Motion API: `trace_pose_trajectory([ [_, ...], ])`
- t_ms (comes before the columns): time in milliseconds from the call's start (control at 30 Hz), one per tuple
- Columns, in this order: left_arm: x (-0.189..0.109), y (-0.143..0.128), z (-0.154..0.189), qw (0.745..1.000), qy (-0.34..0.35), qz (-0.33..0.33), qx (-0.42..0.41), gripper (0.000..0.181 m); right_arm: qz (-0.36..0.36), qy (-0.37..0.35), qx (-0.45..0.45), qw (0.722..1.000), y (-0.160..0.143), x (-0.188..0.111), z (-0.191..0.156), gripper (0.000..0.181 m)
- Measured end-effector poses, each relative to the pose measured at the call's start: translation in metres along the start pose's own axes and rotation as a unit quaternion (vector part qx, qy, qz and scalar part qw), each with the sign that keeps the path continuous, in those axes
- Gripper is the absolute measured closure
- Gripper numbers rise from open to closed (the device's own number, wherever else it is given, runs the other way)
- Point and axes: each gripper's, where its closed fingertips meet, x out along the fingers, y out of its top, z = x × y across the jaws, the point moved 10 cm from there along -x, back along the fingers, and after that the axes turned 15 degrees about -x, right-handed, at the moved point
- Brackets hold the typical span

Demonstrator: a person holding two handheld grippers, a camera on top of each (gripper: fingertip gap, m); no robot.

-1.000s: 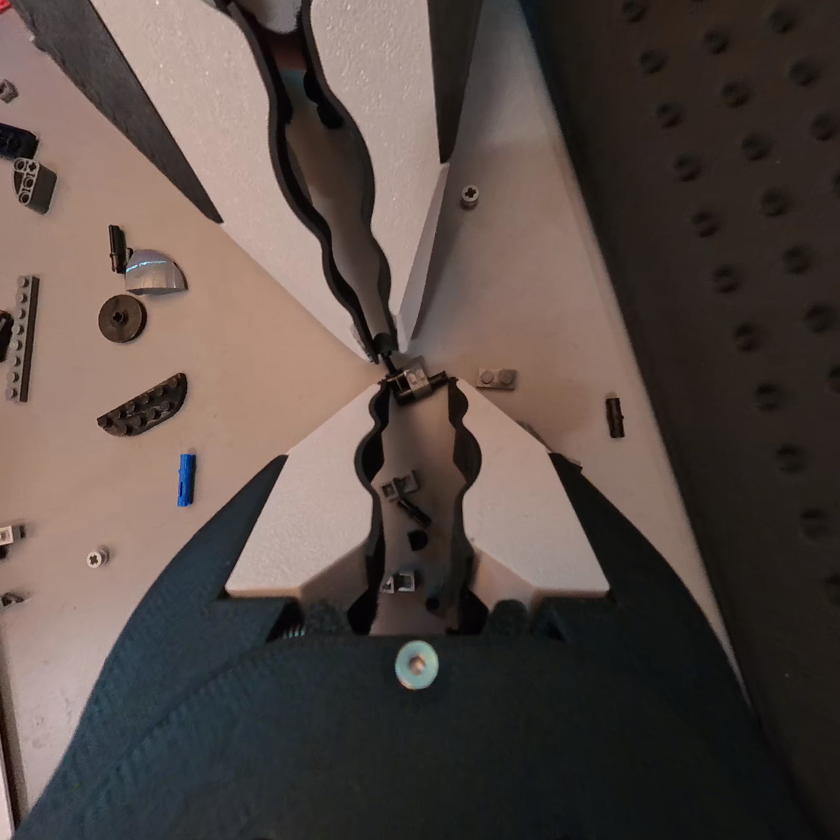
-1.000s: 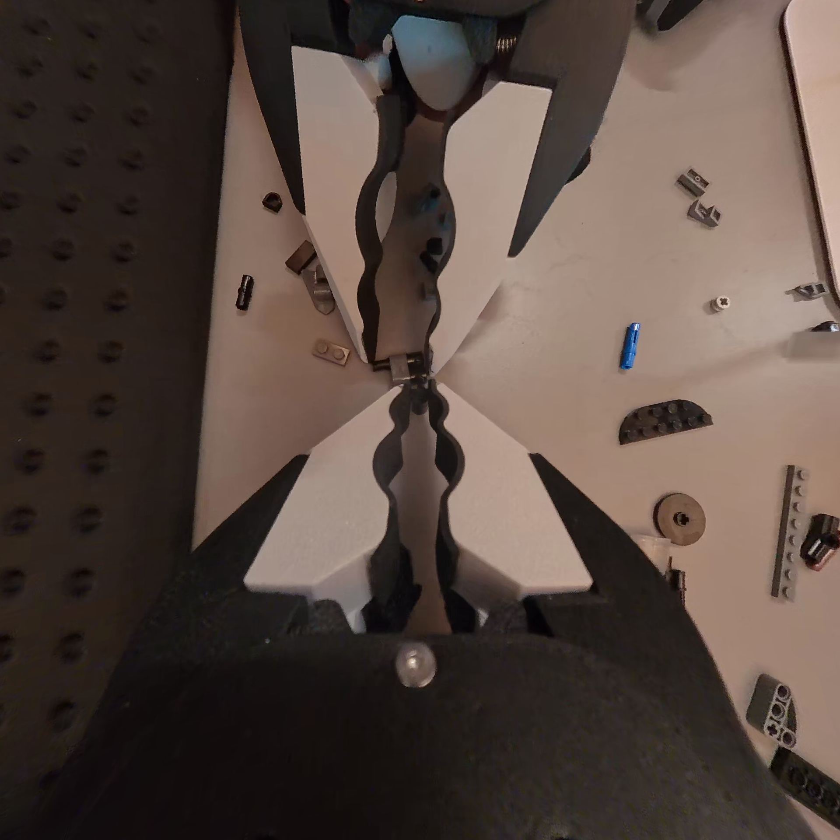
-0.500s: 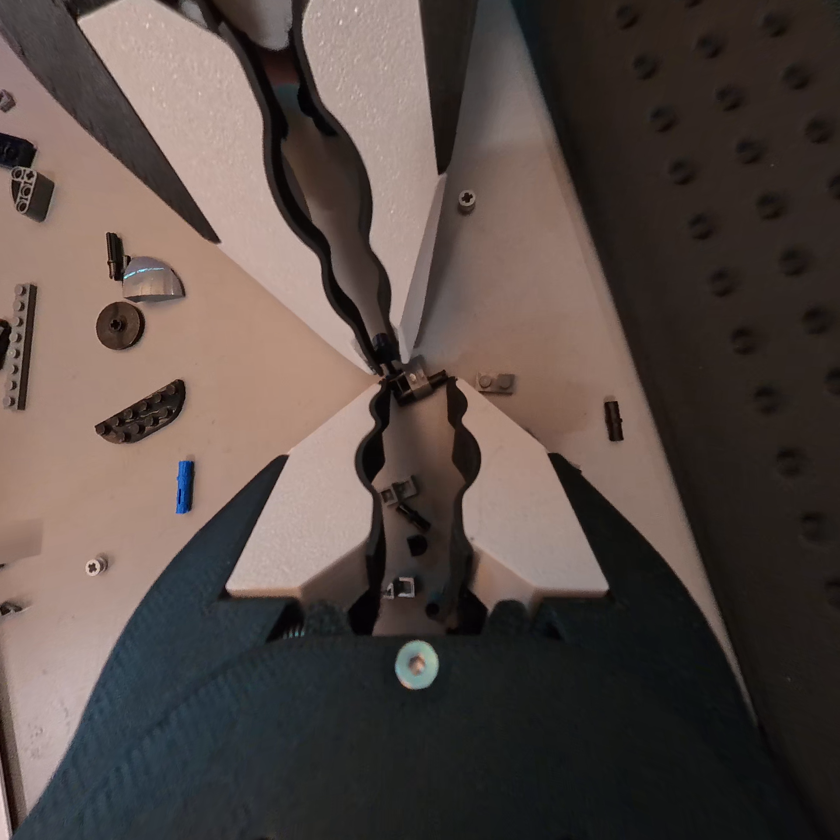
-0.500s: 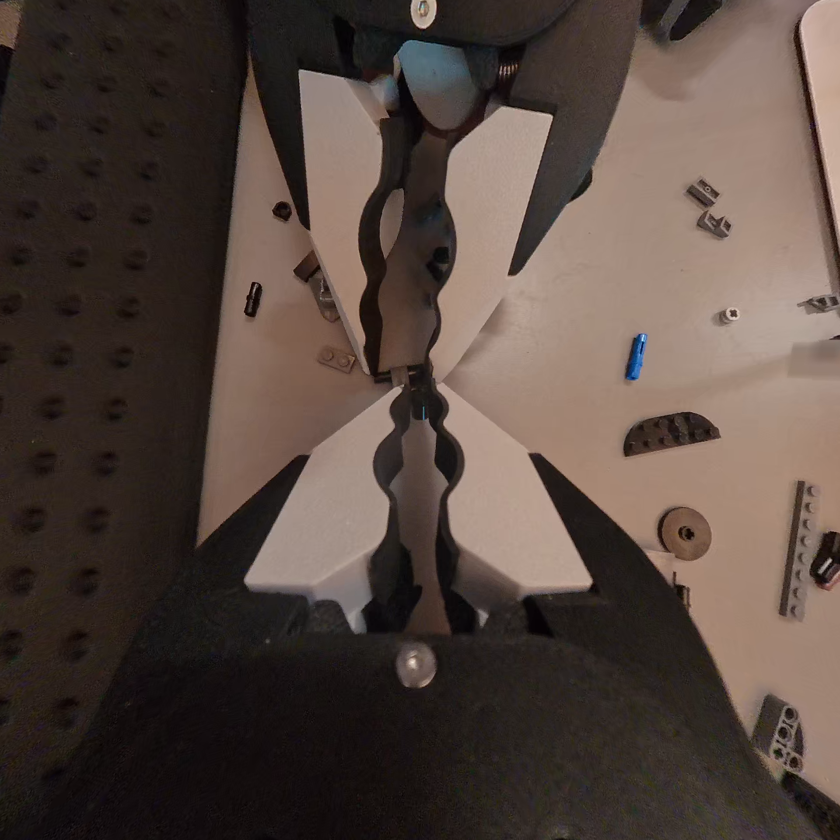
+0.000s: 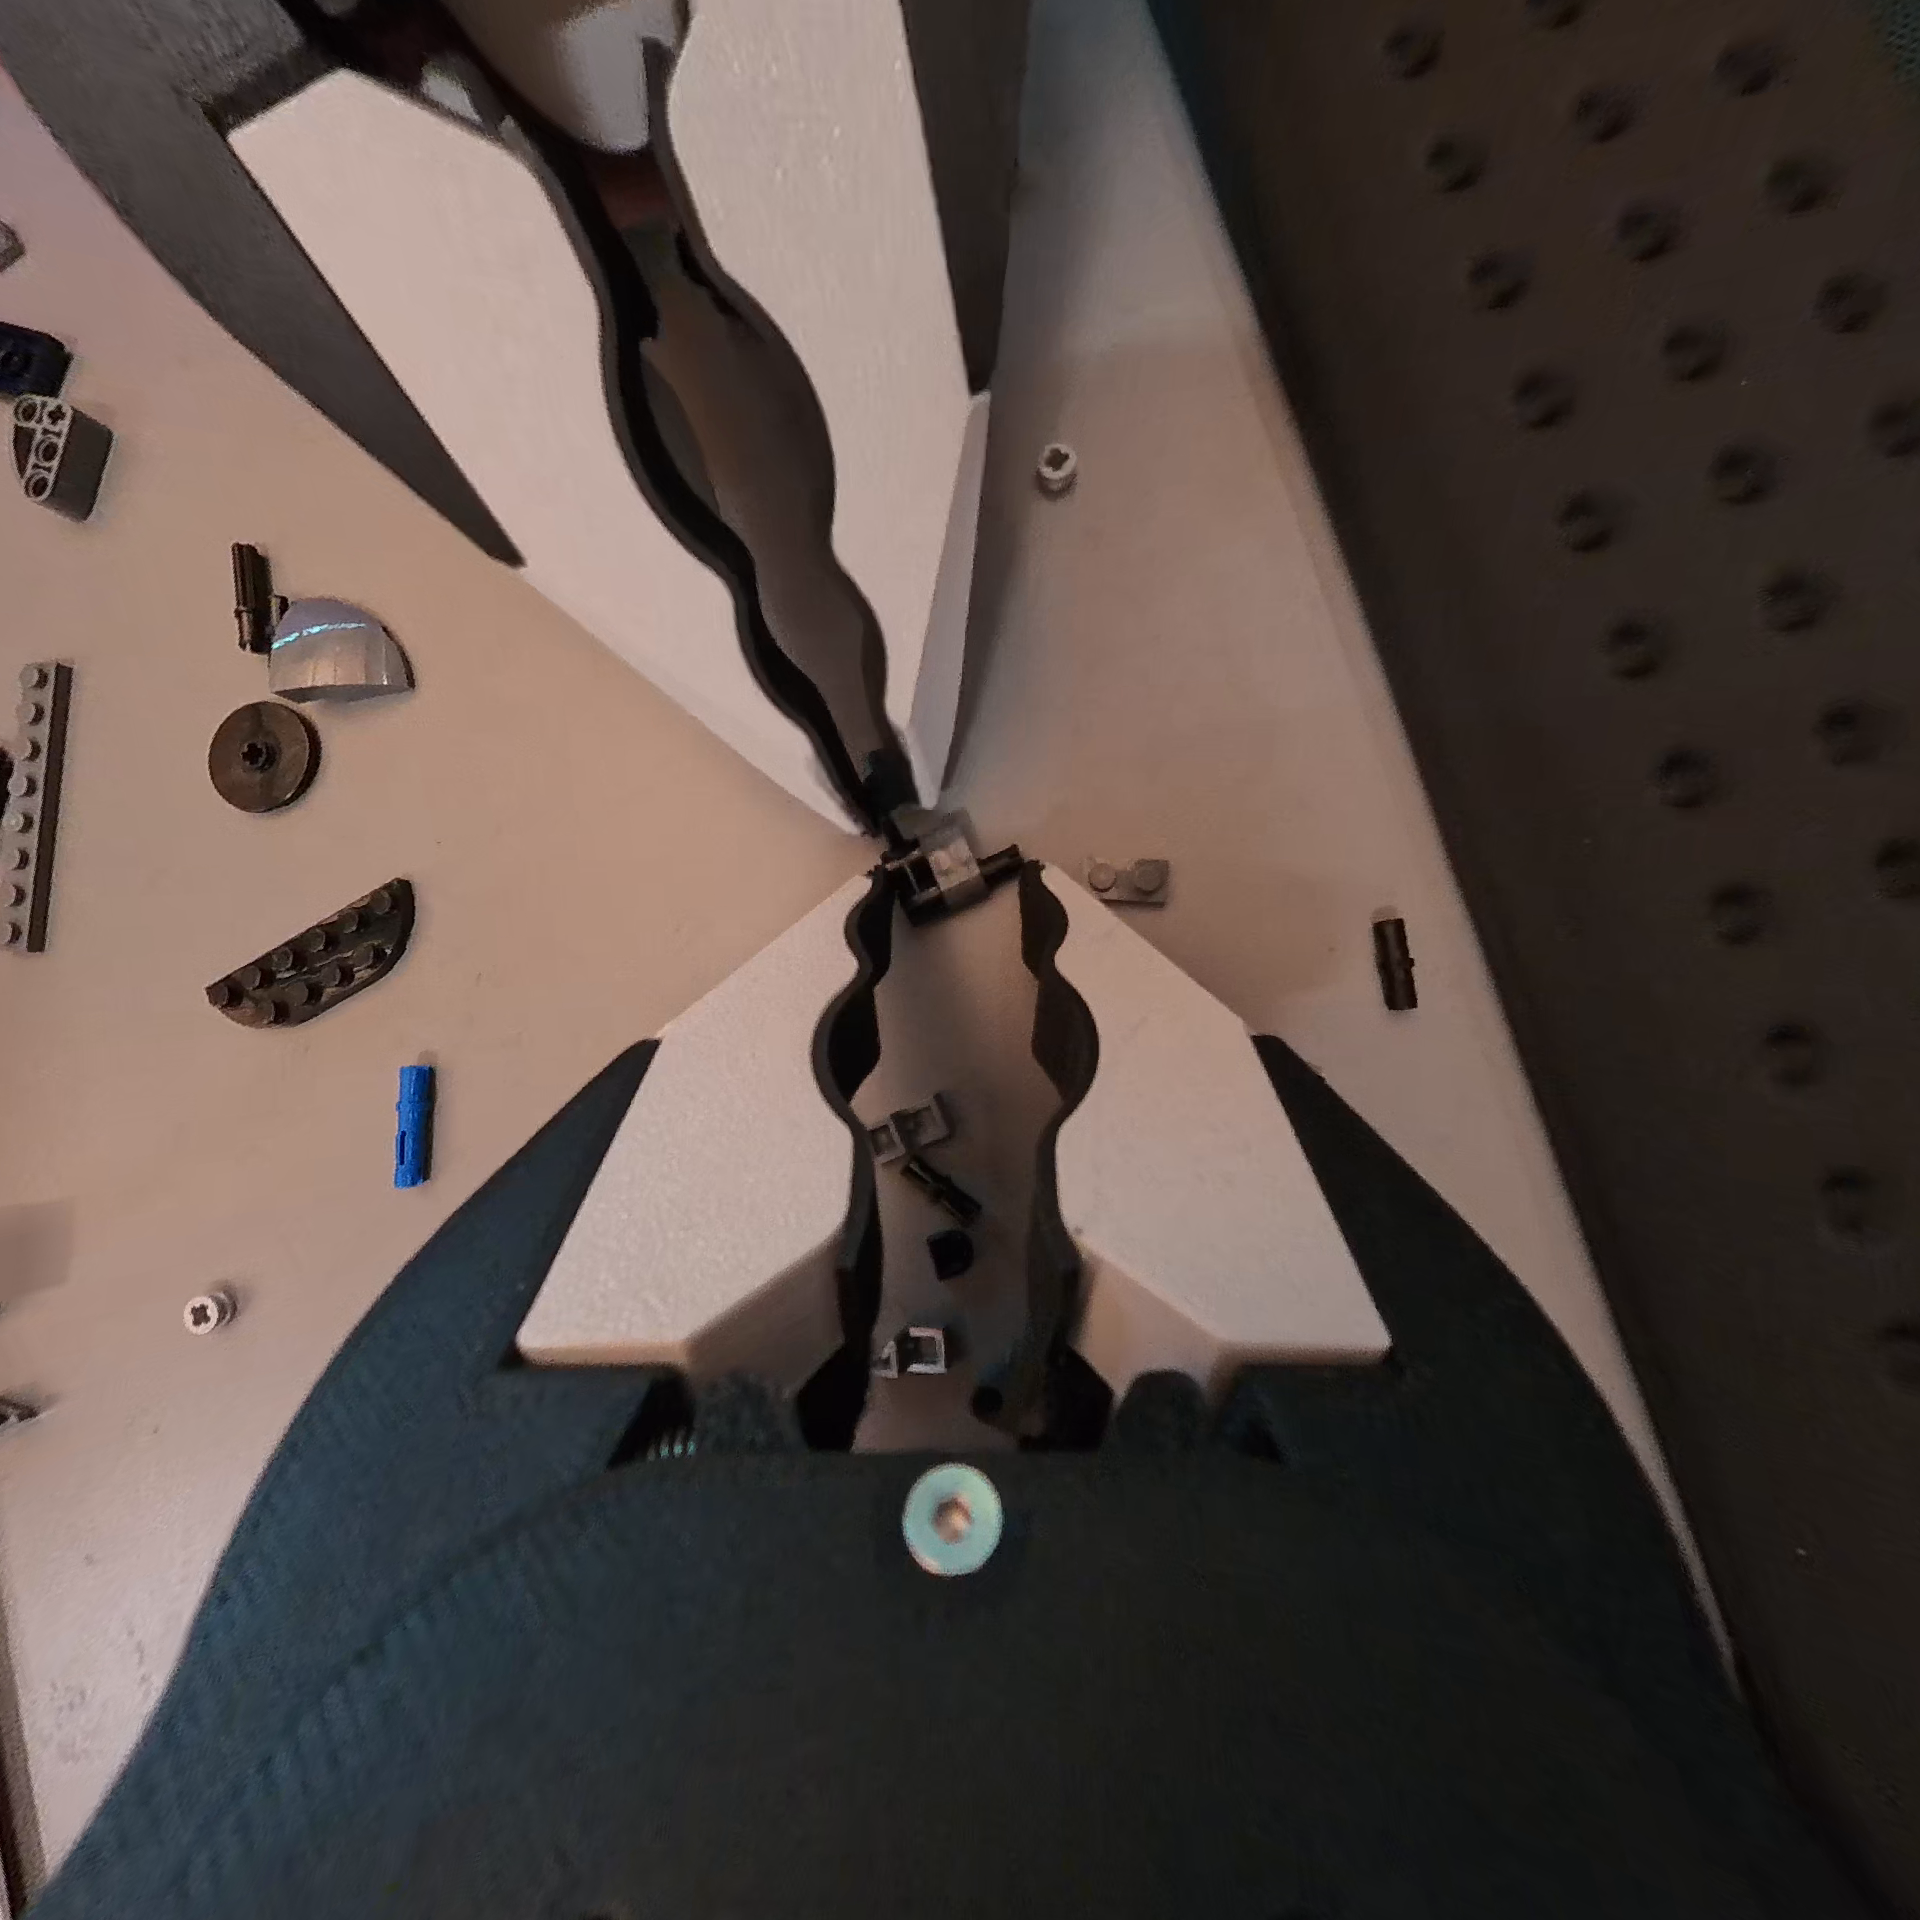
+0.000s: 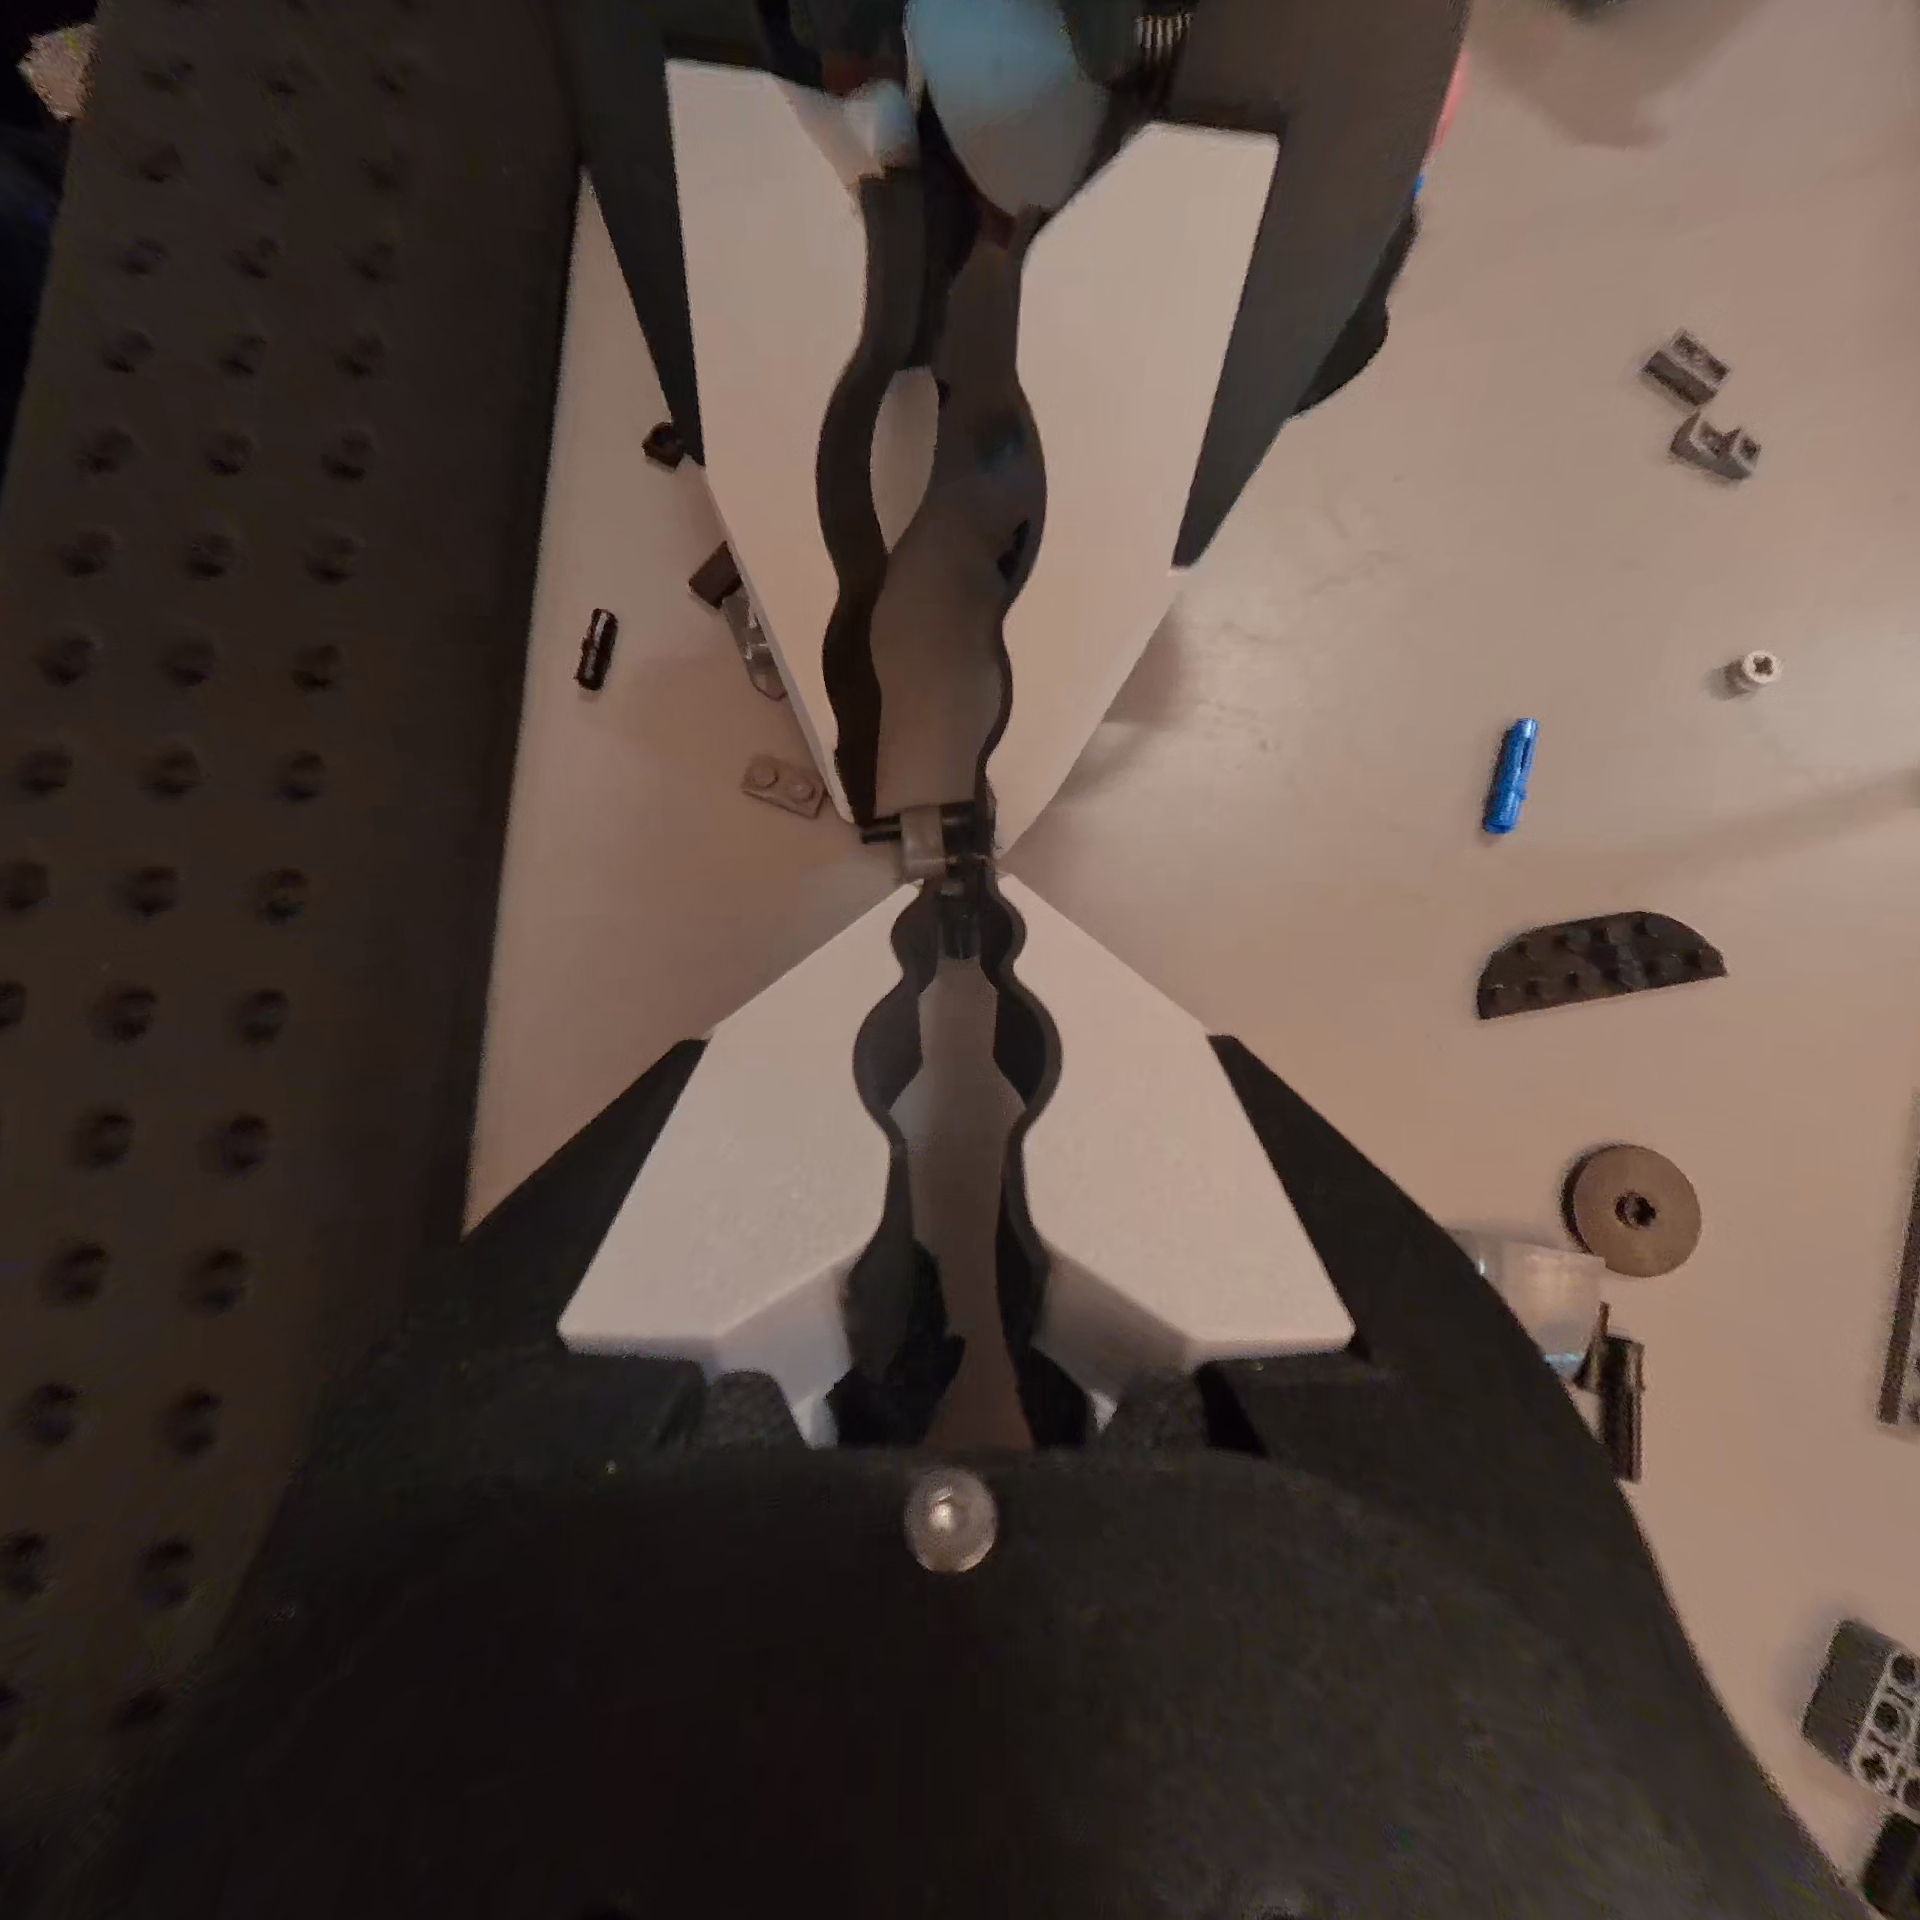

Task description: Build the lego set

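Note:
My left gripper (image 5: 948, 871) is shut on a small grey-and-black lego piece (image 5: 951, 868) with a black pin through it, held above the table. My right gripper (image 6: 954, 906) comes in from the opposite side, tip to tip, and is shut on a small black pin piece (image 6: 956, 920) that touches the grey piece (image 6: 928, 840). In the left wrist view the right gripper (image 5: 883, 779) reaches down from the top; in the right wrist view the left gripper (image 6: 914, 816) reaches down from the top. How far the two pieces are joined is hidden by the fingertips.
Loose parts lie on the pale table (image 5: 644, 935): a blue pin (image 5: 412, 1125), a black half-round plate (image 5: 312, 956), a dark round disc (image 5: 262, 753), a grey dome (image 5: 338, 660), a grey 1x2 plate (image 5: 1127, 881), a black pin (image 5: 1394, 963). A dark studded baseplate (image 5: 1683, 727) lies alongside. My two grippers' fingertips are within a few centimetres of each other.
Both grippers stay tip to tip on the small pieces. The views shift slightly, and the right gripper's black pin has pressed closer against the grey piece.

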Motion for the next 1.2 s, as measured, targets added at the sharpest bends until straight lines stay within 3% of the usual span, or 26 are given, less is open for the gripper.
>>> trace_pose_trajectory([
  [433,-0.001,-0.001,-0.001,1.000,-0.003,-0.002,-0.001,0.159,0.003,-0.019,0.021,1.000,-0.006,-0.015,0.003,0.181],
  [833,-0.001,-0.001,-0.003,1.000,-0.009,-0.001,-0.005,0.159,0.034,-0.224,0.155,0.962,-0.061,-0.101,0.024,0.180],
  [1200,-0.001,-0.001,-0.004,1.000,-0.011,0.000,-0.008,0.159,-0.097,-0.158,0.167,0.968,-0.071,-0.065,0.023,0.171],
])
